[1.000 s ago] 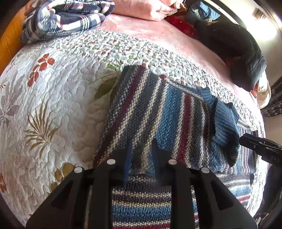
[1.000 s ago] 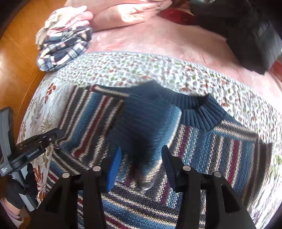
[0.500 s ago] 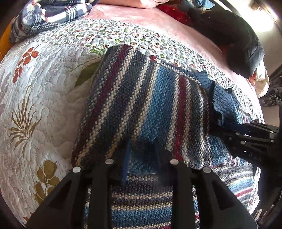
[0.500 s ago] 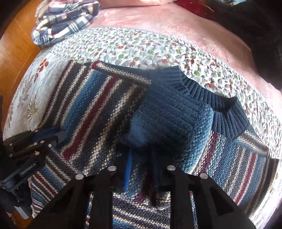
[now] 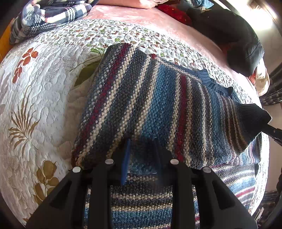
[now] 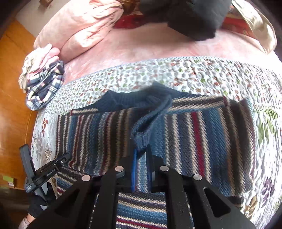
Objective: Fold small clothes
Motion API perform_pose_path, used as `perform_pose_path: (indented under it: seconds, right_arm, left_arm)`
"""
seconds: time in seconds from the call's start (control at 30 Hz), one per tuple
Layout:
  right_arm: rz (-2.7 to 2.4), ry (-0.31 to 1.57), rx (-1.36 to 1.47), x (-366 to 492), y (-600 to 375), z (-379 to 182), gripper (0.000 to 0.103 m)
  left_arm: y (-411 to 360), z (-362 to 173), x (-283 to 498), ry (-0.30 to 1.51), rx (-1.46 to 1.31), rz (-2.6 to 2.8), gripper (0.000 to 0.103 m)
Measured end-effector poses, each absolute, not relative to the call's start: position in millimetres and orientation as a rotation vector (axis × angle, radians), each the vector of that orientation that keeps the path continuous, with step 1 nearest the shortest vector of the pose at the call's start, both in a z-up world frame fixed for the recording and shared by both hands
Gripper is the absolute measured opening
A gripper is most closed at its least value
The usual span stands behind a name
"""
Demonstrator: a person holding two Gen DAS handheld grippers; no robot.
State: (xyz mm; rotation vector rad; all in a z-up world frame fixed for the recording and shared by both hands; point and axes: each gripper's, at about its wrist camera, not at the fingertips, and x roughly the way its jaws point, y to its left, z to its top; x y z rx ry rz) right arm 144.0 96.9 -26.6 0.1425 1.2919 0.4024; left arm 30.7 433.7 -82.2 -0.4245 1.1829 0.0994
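A striped knit sweater (image 5: 158, 105) in blue, red, cream and grey lies on the floral quilt (image 5: 35, 88). My left gripper (image 5: 141, 155) is shut on a folded edge of the sweater near its bottom. In the right wrist view, the sweater (image 6: 202, 133) spreads across the quilt. My right gripper (image 6: 141, 158) is shut on the dark blue ribbed sleeve cuff (image 6: 141, 141) and holds the sleeve up over the body. In the left wrist view, that cuff (image 5: 252, 114) is stretched out to the right. The left gripper (image 6: 52, 165) shows at the lower left.
Folded plaid clothes (image 5: 49, 15) lie at the far left of the bed, beside a pink pillow (image 6: 79, 31). A black jacket (image 5: 229, 35) lies at the far right. Orange wood (image 6: 12, 88) borders the bed on the left. A gloved hand (image 6: 37, 206) holds the left gripper.
My right gripper went from open to shut on the sleeve cuff, then pulled the sleeve up and out to the right. The left gripper stayed shut on the sweater.
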Motion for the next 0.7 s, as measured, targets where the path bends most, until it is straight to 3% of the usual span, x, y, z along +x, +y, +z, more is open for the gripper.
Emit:
perform_pose_path:
  seconds: [0.1,0.27,0.33,0.37,0.47,0.5,0.53,0.57,0.6,0.63,0.7]
  right_arm:
    - [0.367,1.338,0.169,140.9,71.9,-45.1,0.0]
    - [0.336,1.398,0.202,134.6,47.0,-72.7,0.0]
    - [0.37,1.395,0.256,133.6,40.6,-71.1,0.006]
    - [0.385,1.387,0.296,135.2,37.1,-68.2,0.013]
    - [0.415,1.372,0.363,147.2,33.9,-65.9,0.053]
    - [0.416,1.385,0.365,152.6,37.5,-70.9,0.055]
    - [0.416,1.406,0.373,158.4,41.4,-78.5,0.054]
    - [0.424,1.423,0.389,162.2,44.3,-86.0,0.046]
    - [0.442,1.436,0.41,165.8,48.2,-92.7,0.031]
    - [0.443,1.44,0.414,167.6,52.4,-95.9,0.027]
    - [0.452,1.426,0.412,167.7,56.6,-95.5,0.008]
  left_arm:
    - [434.6,-83.5,31.0,1.184,-0.429,0.099,0.026]
    - [429.5,-83.2,33.0,1.186,-0.389,0.106,0.026]
    - [427.6,-79.3,33.9,1.19,-0.383,0.118,0.026]
    - [427.0,-74.9,33.2,1.184,-0.385,0.123,0.027]
    - [421.5,-56.5,30.7,1.13,-0.372,0.124,0.04]
    - [419.1,-52.7,30.6,1.121,-0.361,0.12,0.041]
    - [415.8,-50.9,31.3,1.119,-0.353,0.114,0.042]
    - [412.5,-50.8,32.7,1.122,-0.346,0.107,0.042]
    - [409.6,-51.8,33.7,1.126,-0.339,0.103,0.042]
    - [407.2,-53.6,34.1,1.132,-0.326,0.102,0.042]
    - [402.9,-58.0,35.0,1.14,-0.293,0.108,0.043]
